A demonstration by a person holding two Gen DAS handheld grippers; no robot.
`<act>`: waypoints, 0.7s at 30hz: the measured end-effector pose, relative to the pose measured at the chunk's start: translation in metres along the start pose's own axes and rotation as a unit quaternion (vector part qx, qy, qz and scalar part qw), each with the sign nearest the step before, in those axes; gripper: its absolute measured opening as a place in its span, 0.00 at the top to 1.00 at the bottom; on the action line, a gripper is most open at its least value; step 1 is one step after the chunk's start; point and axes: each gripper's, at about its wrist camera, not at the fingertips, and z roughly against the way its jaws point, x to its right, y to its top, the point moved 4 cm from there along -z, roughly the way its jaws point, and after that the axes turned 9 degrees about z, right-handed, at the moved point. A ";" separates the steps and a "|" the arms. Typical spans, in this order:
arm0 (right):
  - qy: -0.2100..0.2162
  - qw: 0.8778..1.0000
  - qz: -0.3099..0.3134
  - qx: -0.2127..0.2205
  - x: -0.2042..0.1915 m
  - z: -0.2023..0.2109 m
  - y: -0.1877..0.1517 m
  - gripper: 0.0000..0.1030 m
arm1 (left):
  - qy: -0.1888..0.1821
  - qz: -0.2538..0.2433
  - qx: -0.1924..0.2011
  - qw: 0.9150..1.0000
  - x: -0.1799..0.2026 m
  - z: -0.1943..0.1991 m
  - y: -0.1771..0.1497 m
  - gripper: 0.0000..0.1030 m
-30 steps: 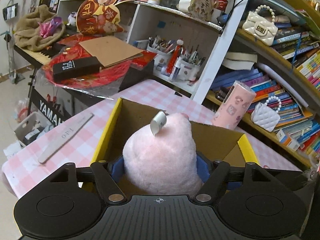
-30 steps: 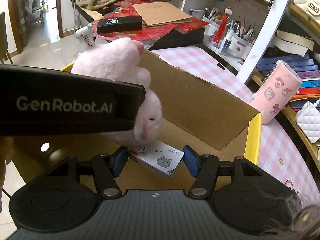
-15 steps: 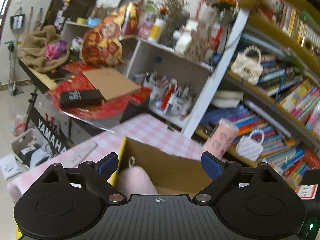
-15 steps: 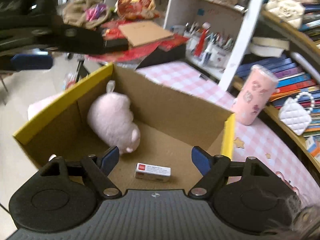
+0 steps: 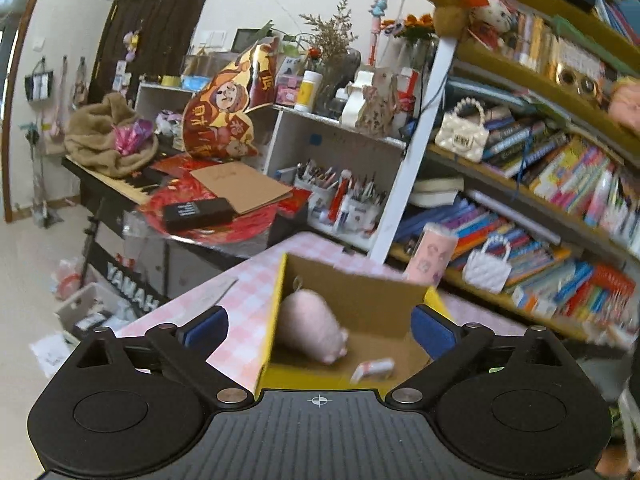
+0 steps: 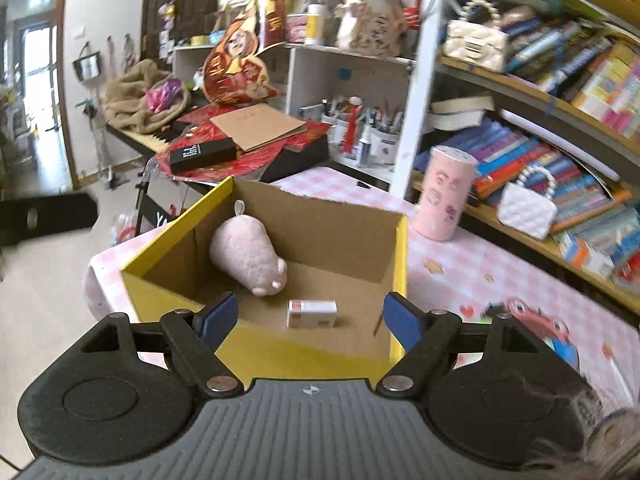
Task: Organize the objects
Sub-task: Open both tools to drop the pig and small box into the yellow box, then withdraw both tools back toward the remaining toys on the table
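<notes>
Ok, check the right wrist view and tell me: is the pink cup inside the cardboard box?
No, the pink cup stands on the checked tablecloth outside the cardboard box, beyond its right wall.

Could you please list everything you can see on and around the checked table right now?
Cardboard box: one, brown with yellow flaps, open on the table.
Plush toy: one, pink, lying inside the box.
Small carton: one, white with red, on the box floor.
Patterned cup: one, pink, upright behind the box.
Checked tablecloth: one, pink and white.
Quilted handbags: two, white, on the bookshelves.
Left gripper: empty, jaws opening.
Right gripper: open, empty.
</notes>
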 end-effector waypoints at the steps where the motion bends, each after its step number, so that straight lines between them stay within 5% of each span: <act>1: -0.002 1.000 -0.008 0.000 -0.001 0.007 -0.005 0.22 | 0.011 -0.013 -0.001 1.000 -0.001 0.007 -0.006 0.03; 13: -0.049 0.995 -0.084 -0.008 -0.032 0.085 -0.084 0.17 | 0.046 -0.060 -0.034 0.997 -0.001 0.062 -0.077 0.03; 21: -0.096 0.986 -0.139 -0.014 -0.027 0.121 -0.125 0.11 | 0.026 -0.094 -0.051 0.994 0.013 0.071 -0.100 0.03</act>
